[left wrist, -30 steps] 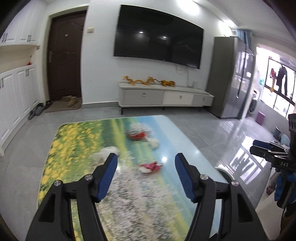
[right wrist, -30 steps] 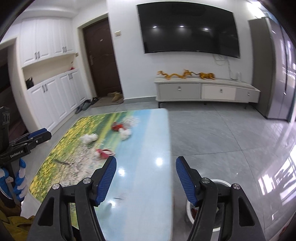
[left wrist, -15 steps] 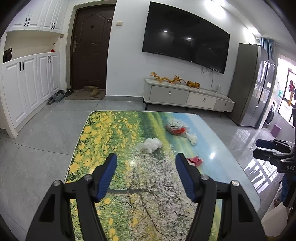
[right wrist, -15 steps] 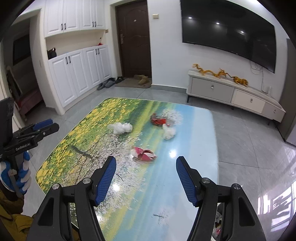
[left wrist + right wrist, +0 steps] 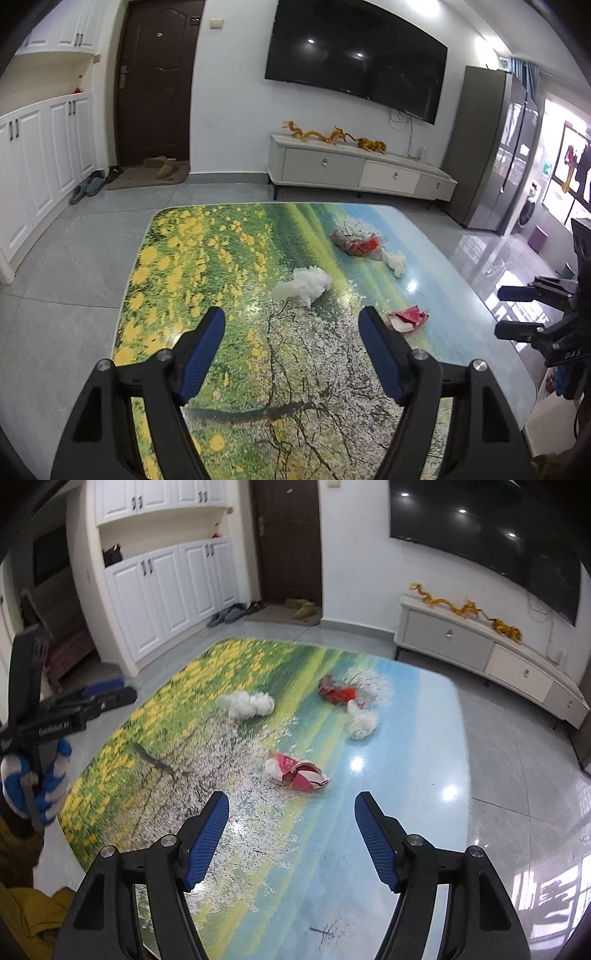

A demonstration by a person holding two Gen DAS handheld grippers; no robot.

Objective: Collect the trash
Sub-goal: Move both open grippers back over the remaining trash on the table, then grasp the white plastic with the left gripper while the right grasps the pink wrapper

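- left tongs (image 5: 291,325) spread wide, empty, above the bench (image 5: 207,258)
- right tongs (image 5: 291,808) spread too, just short of the pink wrapper (image 5: 299,771)
- white tissue wad (image 5: 303,285) sits mid-bench

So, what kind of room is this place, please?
Most likely the living room of a home. A large television hangs on the wall above a low cabinet, shoes lie by the entrance door, and a glossy table carries crumpled trash.
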